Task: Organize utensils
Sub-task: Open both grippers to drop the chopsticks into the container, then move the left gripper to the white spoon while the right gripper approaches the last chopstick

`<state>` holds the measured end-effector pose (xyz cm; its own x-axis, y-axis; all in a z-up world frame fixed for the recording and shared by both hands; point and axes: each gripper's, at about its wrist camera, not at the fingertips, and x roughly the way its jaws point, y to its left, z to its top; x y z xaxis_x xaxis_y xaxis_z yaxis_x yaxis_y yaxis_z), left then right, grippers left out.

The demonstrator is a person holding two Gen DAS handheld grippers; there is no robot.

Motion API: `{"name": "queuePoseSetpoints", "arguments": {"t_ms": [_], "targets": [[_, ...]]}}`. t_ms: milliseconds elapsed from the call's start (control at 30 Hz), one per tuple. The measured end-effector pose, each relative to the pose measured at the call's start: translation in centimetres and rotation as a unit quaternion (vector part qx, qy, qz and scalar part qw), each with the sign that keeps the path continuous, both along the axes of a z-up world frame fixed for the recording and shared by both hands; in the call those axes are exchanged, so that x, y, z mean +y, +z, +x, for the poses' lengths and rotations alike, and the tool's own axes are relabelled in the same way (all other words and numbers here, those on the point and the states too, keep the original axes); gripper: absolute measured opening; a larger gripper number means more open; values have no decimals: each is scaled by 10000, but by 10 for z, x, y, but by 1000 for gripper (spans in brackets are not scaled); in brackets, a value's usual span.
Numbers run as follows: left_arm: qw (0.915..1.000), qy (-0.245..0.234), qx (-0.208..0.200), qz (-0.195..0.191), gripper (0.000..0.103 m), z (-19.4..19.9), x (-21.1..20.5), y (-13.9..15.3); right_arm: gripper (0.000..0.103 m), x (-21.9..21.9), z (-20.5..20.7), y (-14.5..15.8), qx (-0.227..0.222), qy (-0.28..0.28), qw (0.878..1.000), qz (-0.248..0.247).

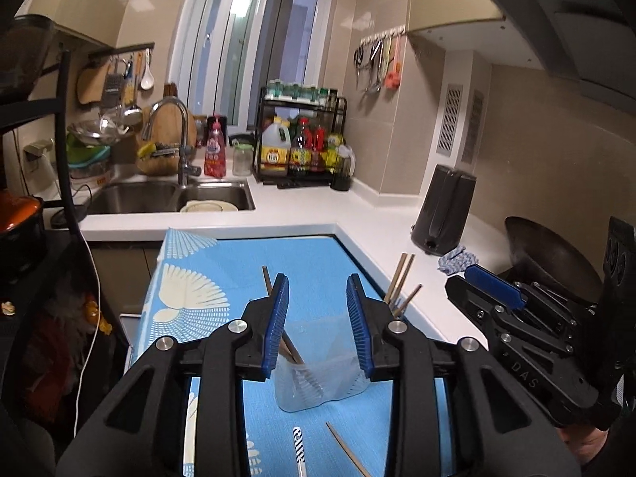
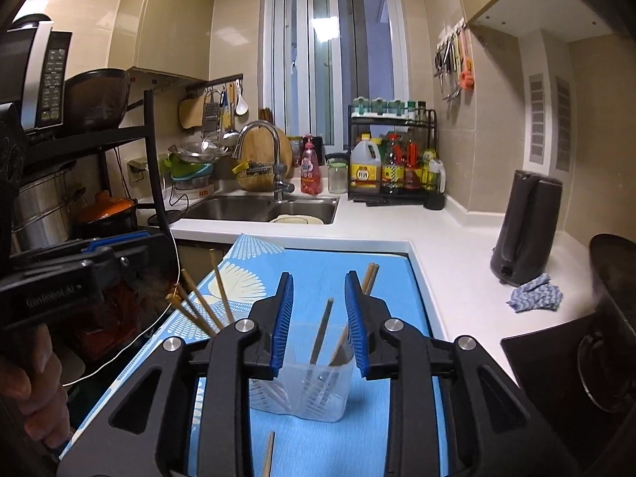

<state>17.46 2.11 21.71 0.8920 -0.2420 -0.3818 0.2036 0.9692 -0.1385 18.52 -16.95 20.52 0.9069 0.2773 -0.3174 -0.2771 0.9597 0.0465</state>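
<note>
A clear plastic utensil holder [image 1: 320, 373] stands on the blue patterned mat [image 1: 222, 278]; it also shows in the right wrist view [image 2: 306, 389]. Several brown chopsticks [image 2: 322, 330] stand in it, leaning out to both sides [image 1: 401, 282]. My left gripper [image 1: 318, 318] is open and empty, just above and in front of the holder. My right gripper [image 2: 318, 318] is open and empty, over the holder's near side. A loose chopstick [image 1: 346, 451] and a striped-handled utensil [image 1: 299, 449] lie on the mat near me. The loose chopstick also shows in the right wrist view [image 2: 268, 453].
White L-shaped counter [image 2: 457, 254] carries a dark kettle [image 2: 524, 226], a blue-white cloth [image 2: 536, 298] and a condiment rack [image 2: 393, 159]. A sink [image 2: 262, 206] with faucet sits behind the mat. A dark wok [image 1: 552, 258] is at the right. A shelf with pots stands at the left.
</note>
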Motion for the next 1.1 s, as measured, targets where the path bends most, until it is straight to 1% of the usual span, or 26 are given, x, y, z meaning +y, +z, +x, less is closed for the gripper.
{"name": "queuePoseSetpoints", "arguments": {"t_ms": [67, 167, 300, 367, 433, 533, 600, 633, 667, 733, 800, 900, 967, 1100], "targets": [[10000, -20, -59, -5, 31, -14, 0, -1, 29, -2, -18, 3, -96, -24, 10000, -10], [10000, -28, -14, -68, 31, -32, 3, -8, 29, -7, -46, 4, -177, -70, 9998, 48], [9999, -23, 87, -118, 31, -58, 6, -30, 31, -12, -83, -8, -190, -131, 9996, 143], [9997, 5, 193, -120, 31, -69, 8, -47, 31, -14, -96, -22, -118, -180, 9997, 128], [9993, 13, 349, -143, 30, -79, 9, -67, 31, -16, -107, -39, 84, -188, 9996, 169], [9984, 34, 531, -166, 19, -90, 13, -94, 31, -15, -118, -67, 368, -152, 9991, 153], [9974, 62, 672, -254, 17, -97, 16, -116, 26, -14, -126, -84, 518, -102, 9984, 178], [9969, 71, 725, -287, 13, -100, 17, -126, 19, -14, -129, -94, 627, -80, 9977, 225], [9964, 99, 783, -304, 12, -103, 17, -136, 13, -14, -131, -104, 730, -64, 9970, 268], [9950, 143, 909, -400, 11, -110, 20, -154, 11, -12, -136, -124, 953, -40, 9949, 314], [9933, 213, 1028, -480, 9, -119, 23, -174, 10, -8, -142, -141, 1090, 14, 9935, 321], [9915, 287, 1184, -458, 9, -132, 24, -197, 10, 0, -149, -168, 1328, 131, 9907, 283], [9900, 311, 1307, -423, 8, -138, 25, -208, 10, 5, -151, -181, 1456, 172, 9890, 193], [9888, 413, 1359, -463, 8, -149, 30, -221, 11, 10, -150, -198, 1628, 212, 9863, 154]]}}
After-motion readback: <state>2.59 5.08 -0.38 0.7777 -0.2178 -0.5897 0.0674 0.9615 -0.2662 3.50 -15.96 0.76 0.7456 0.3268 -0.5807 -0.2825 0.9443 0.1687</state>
